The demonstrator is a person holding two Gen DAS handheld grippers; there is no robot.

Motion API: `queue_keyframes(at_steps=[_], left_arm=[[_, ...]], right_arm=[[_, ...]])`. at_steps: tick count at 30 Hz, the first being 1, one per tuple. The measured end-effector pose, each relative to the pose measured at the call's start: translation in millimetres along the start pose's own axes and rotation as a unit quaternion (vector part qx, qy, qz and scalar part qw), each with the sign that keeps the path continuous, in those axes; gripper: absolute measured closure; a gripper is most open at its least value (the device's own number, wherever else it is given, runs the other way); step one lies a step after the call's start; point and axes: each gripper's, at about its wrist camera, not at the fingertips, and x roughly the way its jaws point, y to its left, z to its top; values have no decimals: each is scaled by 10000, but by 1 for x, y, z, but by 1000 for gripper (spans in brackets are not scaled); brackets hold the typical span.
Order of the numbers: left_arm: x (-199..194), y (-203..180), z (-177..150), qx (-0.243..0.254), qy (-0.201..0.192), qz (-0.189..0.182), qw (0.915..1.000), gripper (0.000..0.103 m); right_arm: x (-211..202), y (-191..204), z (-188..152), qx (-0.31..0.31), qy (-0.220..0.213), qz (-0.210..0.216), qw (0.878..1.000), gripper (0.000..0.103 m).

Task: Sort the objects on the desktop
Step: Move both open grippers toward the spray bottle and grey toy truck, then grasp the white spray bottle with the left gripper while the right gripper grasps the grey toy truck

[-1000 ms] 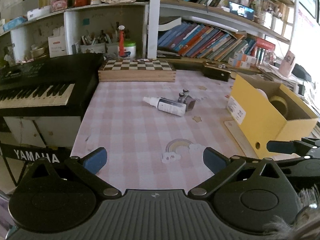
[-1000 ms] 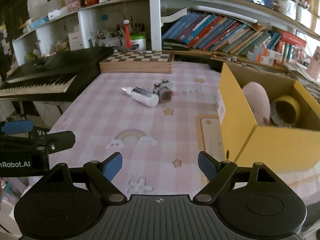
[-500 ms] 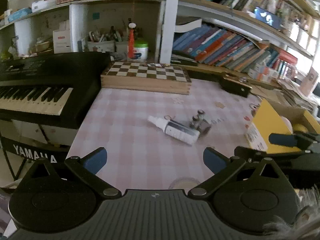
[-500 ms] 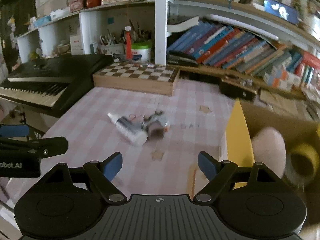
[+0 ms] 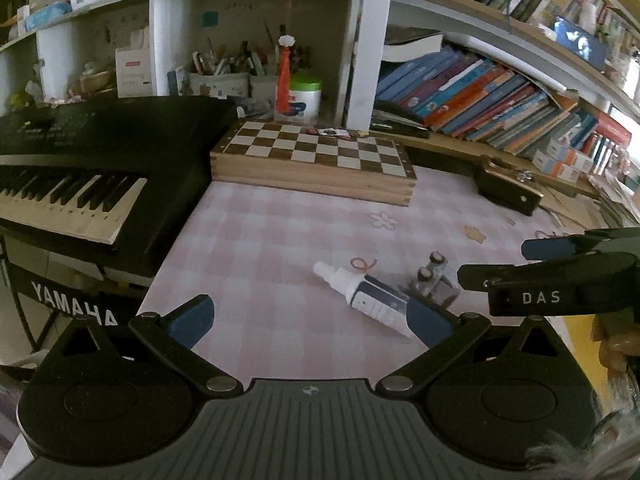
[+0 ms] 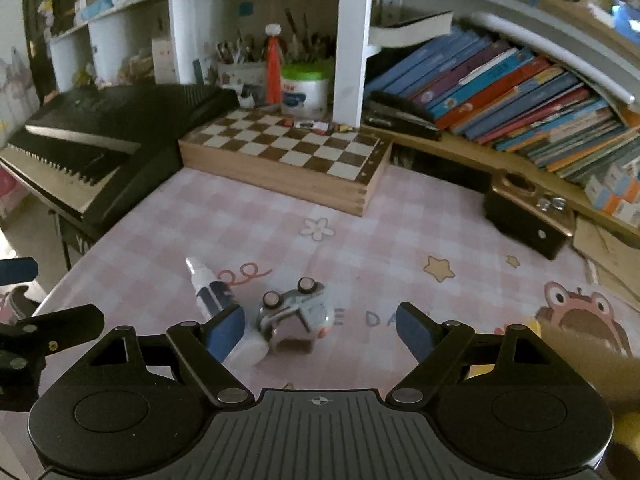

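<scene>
A white bottle with a dark label (image 5: 366, 300) lies on its side on the pink checked tablecloth (image 5: 280, 240); in the right wrist view it (image 6: 212, 296) lies by my left finger. A small grey toy car (image 6: 298, 308) lies overturned beside it, wheels up, and shows in the left wrist view (image 5: 434, 282). My right gripper (image 6: 320, 330) is open, low over the car, which sits just beyond its fingertips. My left gripper (image 5: 310, 320) is open and empty, short of the bottle. The right gripper also shows in the left wrist view (image 5: 560, 264).
A wooden chessboard box (image 5: 316, 164) stands at the back. A black Yamaha keyboard (image 5: 80, 168) borders the left edge. Shelves with books (image 6: 520, 92) and a black holder (image 6: 524, 216) line the back right. A yellow box's edge (image 5: 576, 340) shows at the right.
Both grippers have moved forward toward the bottle and toy car, which now lie close to the fingertips. The yellow box has slid almost out of both views. Both grippers stay open.
</scene>
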Motion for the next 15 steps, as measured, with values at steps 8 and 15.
queue_keyframes(at_steps=[8,15], left_arm=[[23,0,6,-183,121,137,9997,0],[39,0,8,-309,213,141,9992,0]], right_arm=[[37,0,10,-256,331,128,9990,18],[64,3,10,-330,745,249,9964,20]])
